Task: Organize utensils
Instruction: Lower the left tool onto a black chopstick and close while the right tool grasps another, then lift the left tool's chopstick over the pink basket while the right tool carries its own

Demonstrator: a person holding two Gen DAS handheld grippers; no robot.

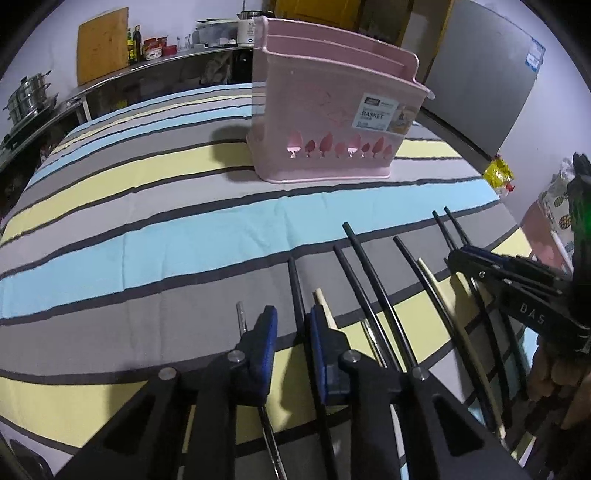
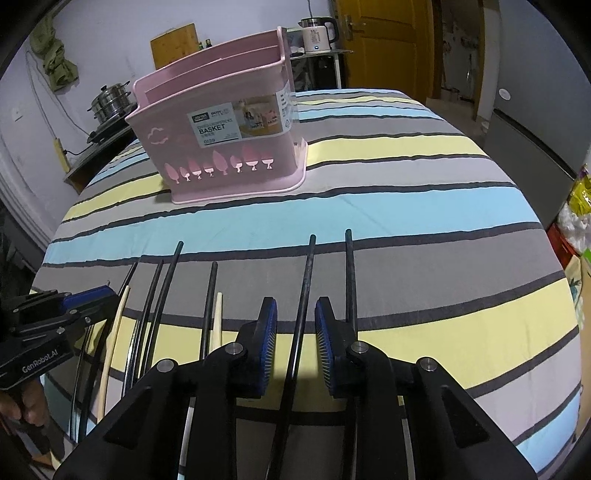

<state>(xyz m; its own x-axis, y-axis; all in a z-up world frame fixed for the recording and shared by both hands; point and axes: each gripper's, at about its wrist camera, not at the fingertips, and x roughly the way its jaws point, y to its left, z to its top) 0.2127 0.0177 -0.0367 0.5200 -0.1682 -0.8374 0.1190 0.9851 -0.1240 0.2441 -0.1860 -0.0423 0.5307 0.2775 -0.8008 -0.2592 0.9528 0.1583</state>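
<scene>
A pink utensil basket [image 1: 325, 125] stands upright on the striped tablecloth, also in the right wrist view [image 2: 221, 136]. Several black chopsticks [image 1: 364, 280] and pale wooden ones [image 1: 448, 306] lie in a row near the front edge. My left gripper [image 1: 293, 325] is open low over the row, with a black chopstick [image 1: 297, 291] between its fingers. My right gripper [image 2: 295, 321] is open, with a black chopstick [image 2: 304, 295] lying between its fingers. It also shows at the right of the left wrist view [image 1: 480, 262], and the left gripper [image 2: 88, 299] at the left of the right wrist view.
The striped tablecloth [image 2: 406, 206] covers the table. A steel counter [image 1: 55, 110] with pots, bottles and a cutting board runs behind. A kettle [image 2: 317, 35] stands on a far stand by a yellow door. A fridge [image 1: 480, 74] is at the right.
</scene>
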